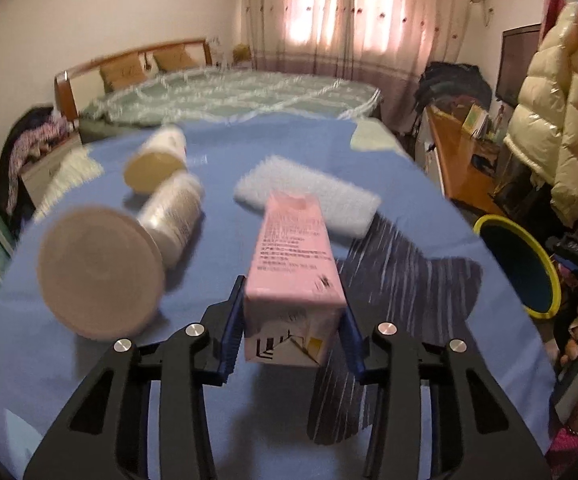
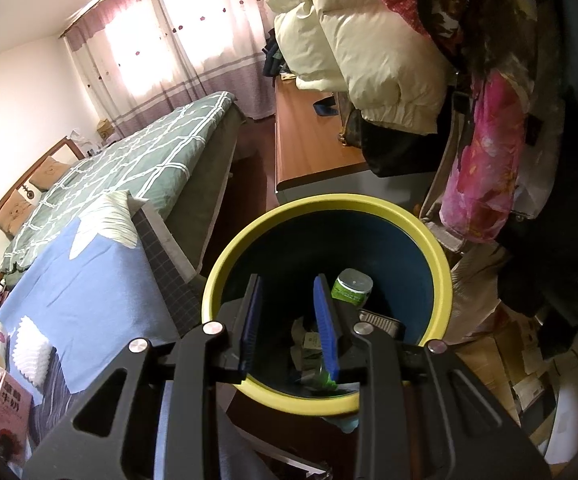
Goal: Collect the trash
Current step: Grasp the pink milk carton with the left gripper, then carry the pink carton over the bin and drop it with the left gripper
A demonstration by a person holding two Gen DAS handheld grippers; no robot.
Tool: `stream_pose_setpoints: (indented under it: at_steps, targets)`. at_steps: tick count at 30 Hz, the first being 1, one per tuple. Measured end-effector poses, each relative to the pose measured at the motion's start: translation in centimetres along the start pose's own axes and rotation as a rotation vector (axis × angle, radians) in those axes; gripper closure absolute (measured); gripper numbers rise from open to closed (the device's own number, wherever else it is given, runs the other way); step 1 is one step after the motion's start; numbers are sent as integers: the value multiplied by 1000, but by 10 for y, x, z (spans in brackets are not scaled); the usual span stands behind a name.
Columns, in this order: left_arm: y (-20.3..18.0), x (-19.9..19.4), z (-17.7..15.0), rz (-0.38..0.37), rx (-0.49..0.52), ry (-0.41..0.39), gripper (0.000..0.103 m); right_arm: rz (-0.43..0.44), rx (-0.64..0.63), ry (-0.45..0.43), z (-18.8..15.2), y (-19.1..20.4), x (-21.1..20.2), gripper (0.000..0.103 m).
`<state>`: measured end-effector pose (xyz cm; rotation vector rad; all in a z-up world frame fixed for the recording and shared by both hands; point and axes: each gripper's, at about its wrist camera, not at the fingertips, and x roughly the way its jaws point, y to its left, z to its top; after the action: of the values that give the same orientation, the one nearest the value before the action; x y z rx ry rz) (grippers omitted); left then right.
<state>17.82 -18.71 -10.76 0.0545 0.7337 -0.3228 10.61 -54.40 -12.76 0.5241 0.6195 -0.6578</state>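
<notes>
The left gripper [image 1: 293, 320] has its jaws clamped on the near end of a pink milk carton [image 1: 295, 256], held lengthwise so the far end sticks out well past the blue pads. The carton looks lifted clear of the blue cloth [image 1: 217, 400], though the blur makes that hard to swear to. The grip is only on the last bit of the box, so a quick swing to the right could lever it loose or crush the thin card, and any dregs would end up on the cloth.

Just left of it lie three cream tubes and jars, the nearest a round-based container [image 1: 101, 272] close beside the left jaw; a careless sweep could knock it rolling off the desk. A white foam pad [image 1: 309, 204] sits further away, just beyond the carton's far end.

The right gripper [image 2: 289, 320] hangs over the yellow-rimmed bin [image 2: 441, 276] with jaws apart and nothing between them; a green can [image 2: 353, 286] and scraps lie inside. If it stays there, the two tools could collide at the bin's mouth, and the carton might catch the rim and drop to the floor.
</notes>
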Motion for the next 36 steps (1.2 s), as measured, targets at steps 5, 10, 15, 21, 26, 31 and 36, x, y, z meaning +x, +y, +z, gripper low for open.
stream_pose_setpoints:
  at_steps: [5,10,15,21,26,31,36]
  targets:
    - [0,-39,17,-26,25,-94,62,0,-2,-1,0,1,0,77]
    - [-3,-54,29,-49,36,-124,62,3,-3,-4,0,2,-1,77]
    - [-13,-47,32,-63,55,-110,62,17,-8,-11,1,1,-5,77]
    - [-32,-51,43,-102,91,-131,62,36,-17,-17,0,-10,-15,77]
    - [-60,-59,61,-156,129,-160,62,19,-2,-46,7,-29,-23,77]
    - [-103,-54,78,-237,177,-156,62,-1,17,-60,13,-51,-23,77]
    - [-163,-31,87,-333,235,-108,62,-12,48,-45,15,-74,-15,77]
